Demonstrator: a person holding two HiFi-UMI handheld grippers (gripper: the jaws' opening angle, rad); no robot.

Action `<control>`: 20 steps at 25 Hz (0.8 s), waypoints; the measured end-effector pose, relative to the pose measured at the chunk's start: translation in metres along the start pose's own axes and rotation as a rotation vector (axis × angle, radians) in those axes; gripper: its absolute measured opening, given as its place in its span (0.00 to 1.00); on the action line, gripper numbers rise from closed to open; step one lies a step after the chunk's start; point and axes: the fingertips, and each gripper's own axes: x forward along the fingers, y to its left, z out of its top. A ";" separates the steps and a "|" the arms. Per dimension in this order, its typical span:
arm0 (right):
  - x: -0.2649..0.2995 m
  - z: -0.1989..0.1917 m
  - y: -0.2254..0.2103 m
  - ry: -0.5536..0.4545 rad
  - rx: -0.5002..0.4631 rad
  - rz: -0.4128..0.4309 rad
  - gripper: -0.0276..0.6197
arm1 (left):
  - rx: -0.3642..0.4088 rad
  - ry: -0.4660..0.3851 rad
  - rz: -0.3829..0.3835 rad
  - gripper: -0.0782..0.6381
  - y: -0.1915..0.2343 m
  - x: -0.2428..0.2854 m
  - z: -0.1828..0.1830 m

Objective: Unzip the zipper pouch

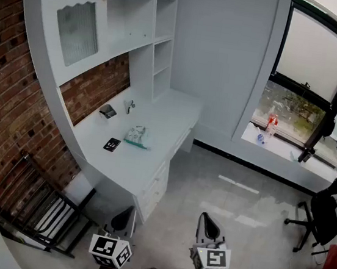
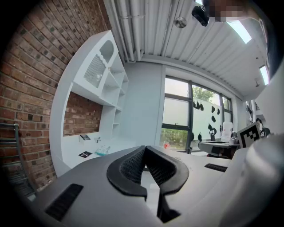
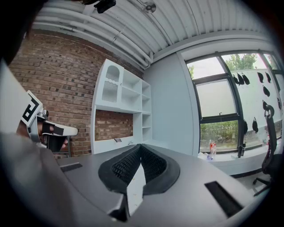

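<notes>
On the white desk (image 1: 164,121), near the middle of its top, lies the zipper pouch (image 1: 136,136), a small teal and white bundle. We hold both grippers well short of the desk, over grey floor (image 1: 211,185). The left gripper (image 1: 125,215) and the right gripper (image 1: 208,223) sit side by side at the bottom of the head view. Each has its jaws pressed together on nothing.

The left gripper view shows the left gripper (image 2: 145,149) with its ribbed pads meeting at the tips. Beyond them the zipper pouch (image 2: 102,150) is a faint teal patch on the desk (image 2: 73,146). The right gripper view shows the right gripper (image 3: 140,147) closed the same way. It catches the desk edge, but we cannot make out the pouch there. Only the head view shows the floor before the desk and the desk's drawers (image 1: 155,190).

Just beside the pouch on the desk lies a black marker card (image 1: 111,145). A small dark object (image 1: 107,111) sits towards the desk's back. A black metal frame (image 1: 36,206) stands beside the desk's near end, against the brick wall (image 1: 3,78). An office chair (image 1: 324,213) stands well apart from the desk.
</notes>
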 end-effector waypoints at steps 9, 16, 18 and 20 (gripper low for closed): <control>0.009 -0.001 0.011 0.006 -0.020 0.026 0.05 | 0.000 -0.016 0.026 0.11 0.017 -0.006 -0.005; 0.010 -0.004 0.017 0.010 0.006 0.024 0.05 | 0.006 -0.005 0.050 0.11 0.020 -0.012 -0.010; 0.011 -0.009 0.019 0.023 0.013 0.031 0.05 | -0.006 -0.013 0.042 0.11 0.020 -0.015 -0.011; 0.011 -0.013 0.020 0.032 0.018 0.033 0.05 | -0.022 -0.024 0.050 0.12 0.023 -0.018 -0.012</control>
